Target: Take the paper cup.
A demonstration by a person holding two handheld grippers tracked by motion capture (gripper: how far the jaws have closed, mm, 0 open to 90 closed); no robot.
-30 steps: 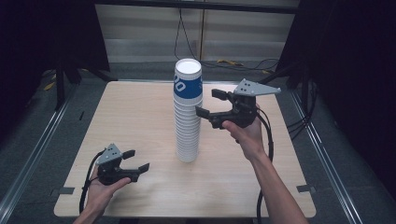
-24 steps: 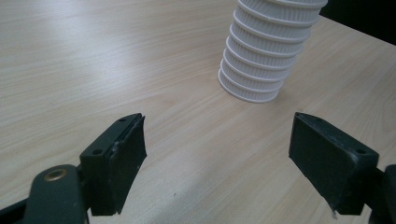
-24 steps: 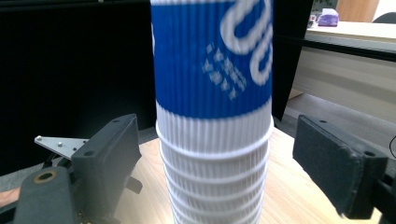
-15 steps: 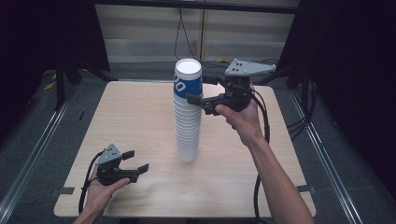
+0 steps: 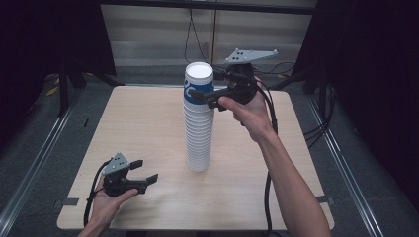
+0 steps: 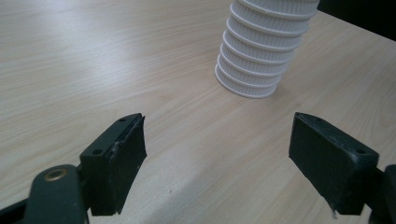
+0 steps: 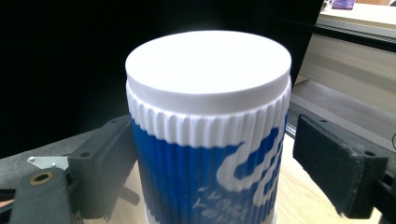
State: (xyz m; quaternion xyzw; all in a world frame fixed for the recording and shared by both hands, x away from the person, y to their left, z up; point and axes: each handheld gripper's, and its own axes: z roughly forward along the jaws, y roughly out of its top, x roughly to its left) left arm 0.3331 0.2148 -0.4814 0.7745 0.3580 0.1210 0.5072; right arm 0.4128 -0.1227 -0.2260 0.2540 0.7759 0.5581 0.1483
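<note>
Tall cup stack (image 5: 198, 123) stands mid table (image 5: 138, 128). Right gripper (image 5: 207, 98) wide open around top cup (image 7: 208, 126), not squeezing yet. Left gripper (image 5: 141, 180) open, empty, resting near table edge. Step: grabbing top cup. Next: squeeze gently, lift straight up.

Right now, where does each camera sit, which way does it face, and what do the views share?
High view: above the person's side, looking forward and down on the table; both forearms, the left gripper and right gripper show.
Left gripper view: low over the wood, facing the cup stack base between its open jaws.
Right gripper view: up at the top cup, its jaws either side of it, not closed.
Shared: the cup stack appears in all three.
</note>
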